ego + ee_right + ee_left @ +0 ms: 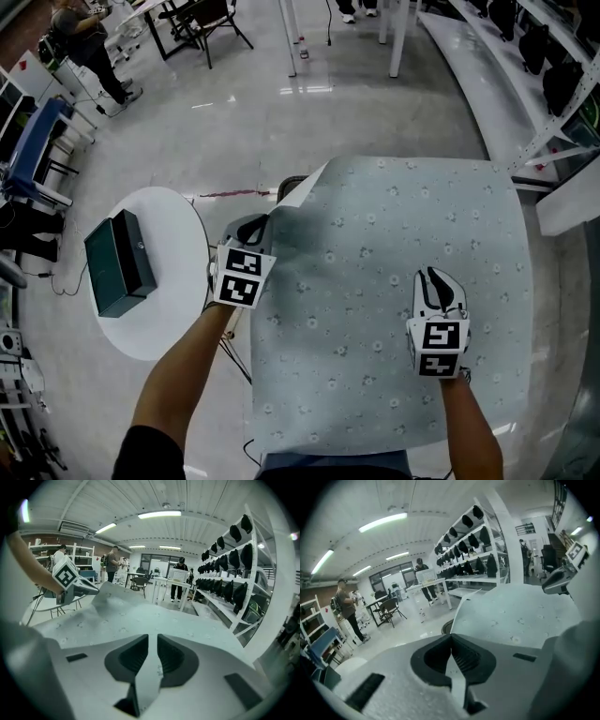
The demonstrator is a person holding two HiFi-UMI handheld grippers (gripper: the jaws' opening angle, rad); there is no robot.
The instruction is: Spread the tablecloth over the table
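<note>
Across the middle of the head view, the tablecloth (375,281) already lies nearly flat and hides the desk under it. Its upper-left corner (305,187) is curled back, so that edge probably needs pulling out. The left tongs (251,228) are pressed together on the cloth's left edge, and the right tongs (436,279) pinch a fold at lower right.
</note>
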